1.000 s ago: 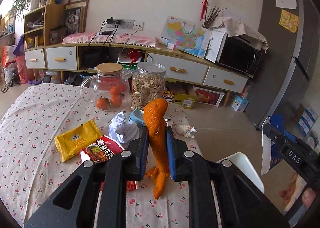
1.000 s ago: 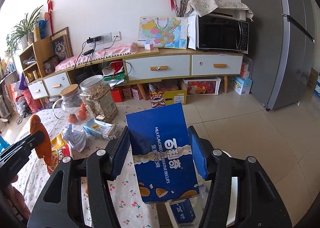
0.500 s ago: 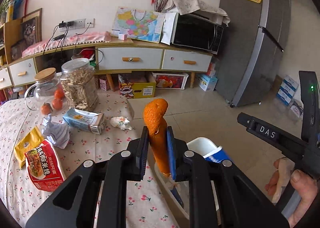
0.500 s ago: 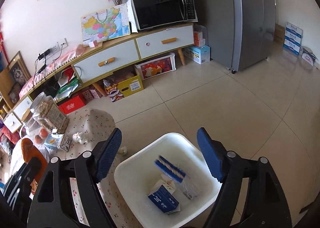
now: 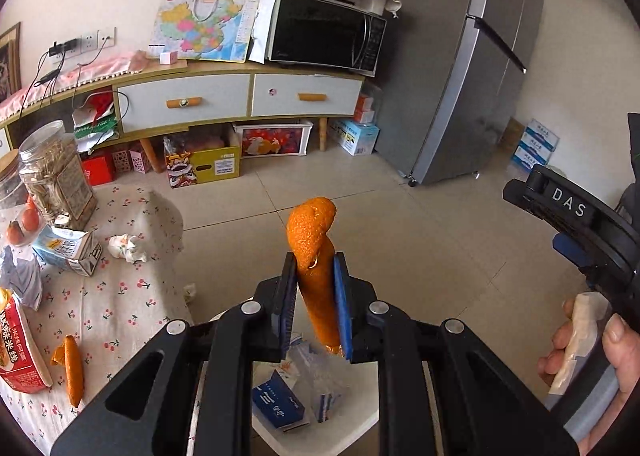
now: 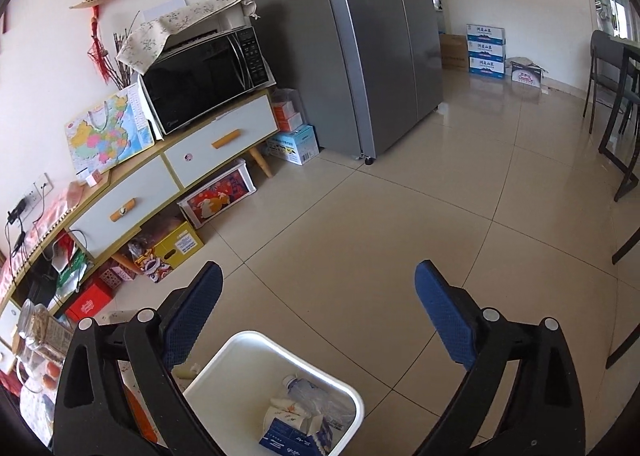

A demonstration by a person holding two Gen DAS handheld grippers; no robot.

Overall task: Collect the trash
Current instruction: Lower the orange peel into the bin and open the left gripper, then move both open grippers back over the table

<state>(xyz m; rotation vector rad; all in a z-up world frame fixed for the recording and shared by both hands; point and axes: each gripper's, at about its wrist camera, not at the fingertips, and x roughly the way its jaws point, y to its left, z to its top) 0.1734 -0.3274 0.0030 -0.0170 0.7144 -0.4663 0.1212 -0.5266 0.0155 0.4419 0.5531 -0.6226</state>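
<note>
Since a second ago, both grippers have swung away from the table toward the floor, and the blue biscuit box that the right gripper held is gone from its fingers.

Left wrist view: the left gripper point(image 5: 314, 296) is clenched on an orange peel point(image 5: 314, 252), which stands upright between the blue pads and curls over at the top. Directly below it is the white bin point(image 5: 320, 436), with a blue box point(image 5: 278, 404) and clear plastic wrapping point(image 5: 320, 376) inside. To the left, the cherry-print tablecloth point(image 5: 120, 296) carries a second strip of peel point(image 5: 72, 370) near the edge, a red snack packet point(image 5: 16, 352) at the far left, a crushed milk carton point(image 5: 66, 252), a crumpled tissue point(image 5: 126, 248) just beside it, and a glass jar point(image 5: 56, 175) farther back. At the right edge a hand point(image 5: 592, 352) grips the handle of the right gripper point(image 5: 572, 219). A microwave point(image 5: 324, 35) sits on the cabinet beyond, with a grey fridge point(image 5: 472, 67) to its right.

Right wrist view: the right gripper point(image 6: 318, 316) is spread wide with nothing between its pads. It hangs above the far rim of the bin point(image 6: 248, 340), where the blue box point(image 6: 288, 440), a plastic bottle point(image 6: 308, 392) and a pale carton point(image 6: 284, 412) lie together near the right wall. Bare tiled floor point(image 6: 400, 215) stretches beyond to the fridge point(image 6: 360, 35).
</note>
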